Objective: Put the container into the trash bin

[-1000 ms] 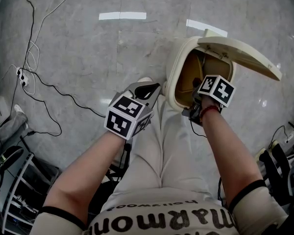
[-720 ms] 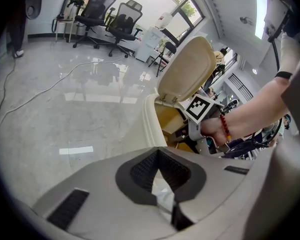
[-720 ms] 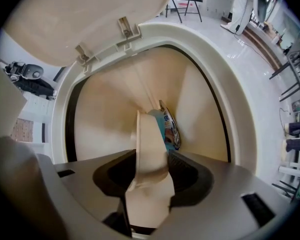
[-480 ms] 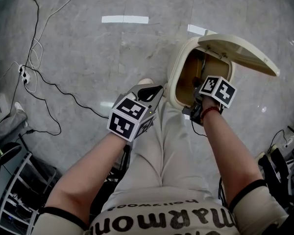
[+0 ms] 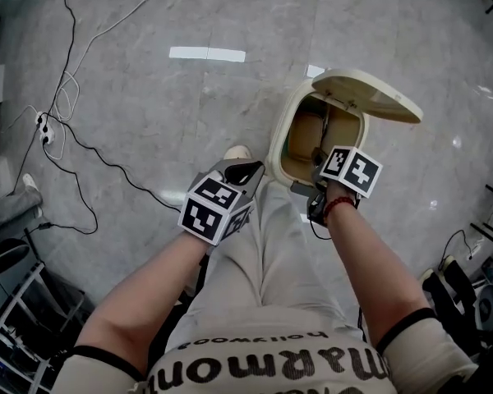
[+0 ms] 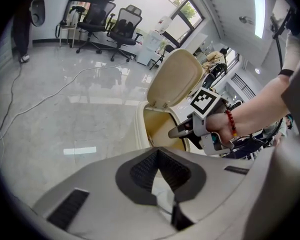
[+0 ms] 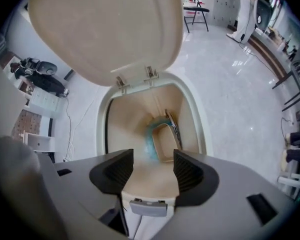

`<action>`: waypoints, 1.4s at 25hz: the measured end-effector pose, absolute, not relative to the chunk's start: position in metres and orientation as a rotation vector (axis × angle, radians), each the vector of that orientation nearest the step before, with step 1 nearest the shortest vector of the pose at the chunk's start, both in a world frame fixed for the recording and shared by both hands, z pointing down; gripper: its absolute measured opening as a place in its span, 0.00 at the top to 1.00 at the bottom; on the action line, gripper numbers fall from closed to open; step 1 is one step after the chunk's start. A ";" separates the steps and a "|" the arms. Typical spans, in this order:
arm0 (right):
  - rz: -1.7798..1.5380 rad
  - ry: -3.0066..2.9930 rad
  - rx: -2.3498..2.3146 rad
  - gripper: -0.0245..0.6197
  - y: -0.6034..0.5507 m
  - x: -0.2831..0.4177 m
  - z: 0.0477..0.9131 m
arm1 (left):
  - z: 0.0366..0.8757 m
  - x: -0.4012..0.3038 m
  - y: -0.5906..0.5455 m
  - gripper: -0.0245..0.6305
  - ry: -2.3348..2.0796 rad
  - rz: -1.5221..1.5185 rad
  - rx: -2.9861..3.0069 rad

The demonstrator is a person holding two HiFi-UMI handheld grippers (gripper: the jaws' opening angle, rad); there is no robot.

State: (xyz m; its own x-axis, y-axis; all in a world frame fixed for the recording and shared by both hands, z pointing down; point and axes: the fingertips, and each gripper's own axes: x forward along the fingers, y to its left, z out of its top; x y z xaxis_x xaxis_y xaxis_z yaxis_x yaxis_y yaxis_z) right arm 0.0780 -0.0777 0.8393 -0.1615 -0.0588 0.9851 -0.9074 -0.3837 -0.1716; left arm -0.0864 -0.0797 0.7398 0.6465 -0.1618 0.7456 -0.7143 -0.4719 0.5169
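Note:
The cream trash bin [image 5: 278, 142] stands on the floor with its lid [image 5: 370, 95] tipped up. A clear container with a teal rim [image 7: 162, 141] lies at the bottom of the bin [image 7: 102, 119], under the raised lid [image 7: 105, 29]. My right gripper [image 7: 152, 166] hangs over the bin's mouth, pointing straight down, open, with nothing between its pads. In the head view it [image 5: 319, 161] is above the bin's near rim. My left gripper [image 5: 242, 171] is left of the bin, above my leg, shut and empty. From there I see the bin [image 6: 140, 129] and the right gripper [image 6: 176, 131].
Black and white cables [image 5: 74, 138] and a power strip [image 5: 39, 128] trail over the grey floor at the left. A wire rack [image 5: 8, 302] stands at the lower left. My legs and a shoe [image 5: 237, 152] are beside the bin. Office chairs [image 6: 97, 19] stand far off.
Both grippers have risen. The right gripper has come up out of the bin's mouth, and the bin looks smaller and farther below.

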 end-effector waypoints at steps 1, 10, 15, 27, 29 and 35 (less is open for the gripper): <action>1.618 -1.152 1.433 0.60 -0.077 0.078 0.830 | 0.730 -0.084 -0.081 0.98 -0.688 0.796 1.994; 1.631 -1.343 1.501 0.60 -0.096 0.081 0.721 | 0.623 -0.058 -0.094 0.97 -0.737 0.731 2.158; 1.560 -1.538 1.440 0.60 -0.112 0.069 0.648 | 0.561 -0.042 -0.094 0.97 -0.748 0.559 2.192; 1.441 -1.960 1.543 0.60 -0.177 0.066 0.507 | 0.431 -0.046 -0.151 0.97 -0.985 0.439 2.481; 1.314 -2.130 1.566 0.60 -0.199 0.062 0.473 | 0.397 -0.065 -0.171 0.97 -1.139 0.365 2.563; 0.900 -2.465 1.584 0.60 -0.251 0.058 0.375 | 0.328 -0.108 -0.213 0.97 -1.382 0.173 2.528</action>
State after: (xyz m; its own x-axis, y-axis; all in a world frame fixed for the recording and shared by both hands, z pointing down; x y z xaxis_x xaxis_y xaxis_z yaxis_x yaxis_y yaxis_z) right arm 0.0578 -0.2511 0.3754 -0.4640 -0.8075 0.3642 -0.8522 0.2946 -0.4325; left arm -0.1084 -0.2129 0.3277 0.5417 -0.8101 0.2244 -0.8404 -0.5164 0.1644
